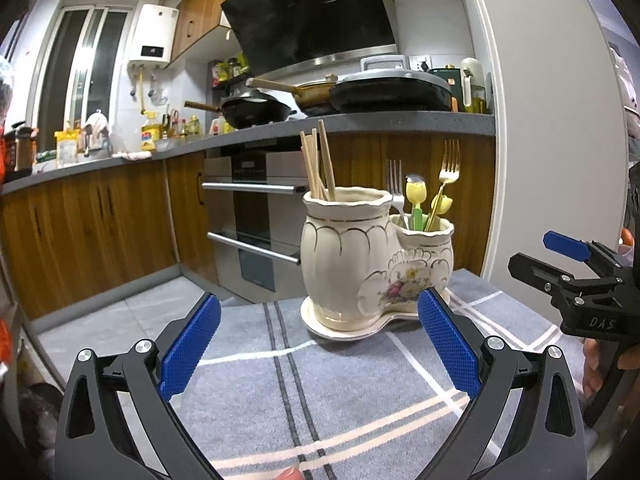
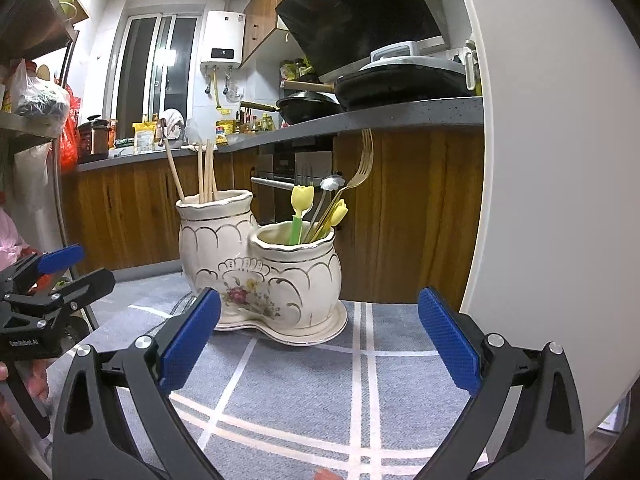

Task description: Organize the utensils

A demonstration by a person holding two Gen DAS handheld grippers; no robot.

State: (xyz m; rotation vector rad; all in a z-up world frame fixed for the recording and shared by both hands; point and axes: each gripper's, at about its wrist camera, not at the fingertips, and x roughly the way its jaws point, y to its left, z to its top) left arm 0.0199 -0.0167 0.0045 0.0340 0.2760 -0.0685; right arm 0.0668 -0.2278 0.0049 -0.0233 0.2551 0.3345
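I hold both grippers low and level over the surface, pointed at the ceramic holder. My left gripper [image 1: 320, 344] has its jaws spread wide with nothing between them; my right gripper [image 2: 320, 344] is the same — jaws wide apart and empty. Each shows at the edge of the other's view, off to the side of the holder and apart from it.

The surface wears a grey cloth [image 1: 340, 392] crossed by white and dark stripes. Behind it runs a kitchen: wooden cabinets, a grey countertop [image 1: 400, 122] with dark pans, a built-in oven [image 1: 256, 216], a black range hood [image 1: 312, 12] and a white water heater [image 1: 154, 36] on the wall.

The cream holder [image 1: 360, 264], painted with flowers, stands on its own matching saucer near the far edge of the cloth. It has two joined pots. The taller pot holds wooden chopsticks [image 1: 318, 164] — about four, though they overlap. The shorter pot holds five pieces: one silver fork [image 1: 395, 184], one gold fork [image 1: 448, 168], one silver spoon [image 2: 331, 184] and two yellow tulip-topped utensils [image 2: 302, 200].
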